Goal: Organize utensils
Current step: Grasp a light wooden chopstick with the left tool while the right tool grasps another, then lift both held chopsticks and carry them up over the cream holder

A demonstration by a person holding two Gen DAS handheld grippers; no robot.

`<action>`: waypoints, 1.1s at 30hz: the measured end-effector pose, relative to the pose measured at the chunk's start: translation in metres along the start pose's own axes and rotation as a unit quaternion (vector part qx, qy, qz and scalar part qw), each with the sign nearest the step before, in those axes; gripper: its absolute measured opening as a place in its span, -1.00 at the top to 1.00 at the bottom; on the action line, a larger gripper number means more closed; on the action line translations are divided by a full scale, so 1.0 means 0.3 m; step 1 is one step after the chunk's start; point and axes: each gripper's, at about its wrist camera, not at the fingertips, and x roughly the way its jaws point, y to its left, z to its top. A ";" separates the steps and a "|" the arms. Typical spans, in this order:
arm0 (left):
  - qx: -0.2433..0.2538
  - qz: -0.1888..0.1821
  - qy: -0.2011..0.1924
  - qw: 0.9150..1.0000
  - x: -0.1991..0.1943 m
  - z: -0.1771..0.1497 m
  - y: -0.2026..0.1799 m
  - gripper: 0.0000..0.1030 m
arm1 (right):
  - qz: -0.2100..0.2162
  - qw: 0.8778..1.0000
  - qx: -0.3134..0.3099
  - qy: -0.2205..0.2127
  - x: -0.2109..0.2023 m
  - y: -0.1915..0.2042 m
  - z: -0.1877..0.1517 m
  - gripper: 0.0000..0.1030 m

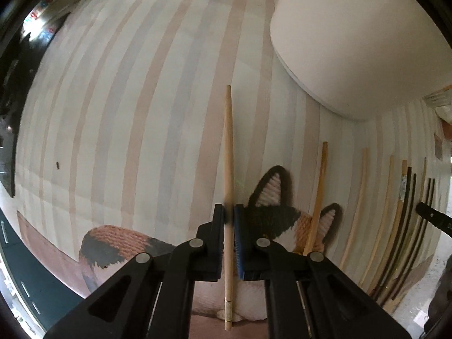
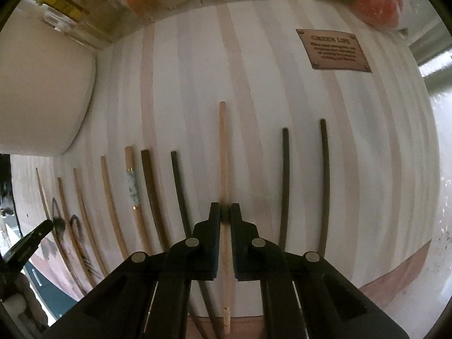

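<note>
My left gripper [image 1: 229, 216] is shut on a light wooden chopstick [image 1: 228, 152] that points forward over the striped mat [image 1: 135, 118]. My right gripper [image 2: 225, 215] is shut on another light wooden chopstick [image 2: 223, 152], held lengthwise over the mat. Several chopsticks lie side by side on the mat: light ones [image 2: 111, 206] and a patterned one [image 2: 133, 186] to the left of my right gripper, dark ones [image 2: 284, 180] on both sides. In the left wrist view that row [image 1: 358, 209] lies to the right, with one light chopstick [image 1: 319, 195] nearest.
A large white container [image 1: 361, 42] stands at the back right in the left wrist view and at the left [image 2: 42, 93] in the right wrist view. A cat picture [image 1: 271, 214] is on the mat. A brown label plate [image 2: 333, 49] and clutter [image 2: 375, 2] lie beyond.
</note>
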 end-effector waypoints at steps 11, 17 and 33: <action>0.048 0.037 -0.005 0.998 0.082 -0.004 -0.105 0.78 | -0.018 0.998 -0.047 0.023 0.034 0.040 0.079 0.85; 0.041 0.061 -0.019 0.997 0.090 -0.049 -0.207 0.91 | -0.036 0.996 -0.076 0.027 0.037 0.072 0.070 0.87; 0.057 0.102 -0.032 0.993 0.081 -0.069 -0.238 0.92 | -0.080 0.989 -0.122 0.008 0.075 0.227 -0.077 0.85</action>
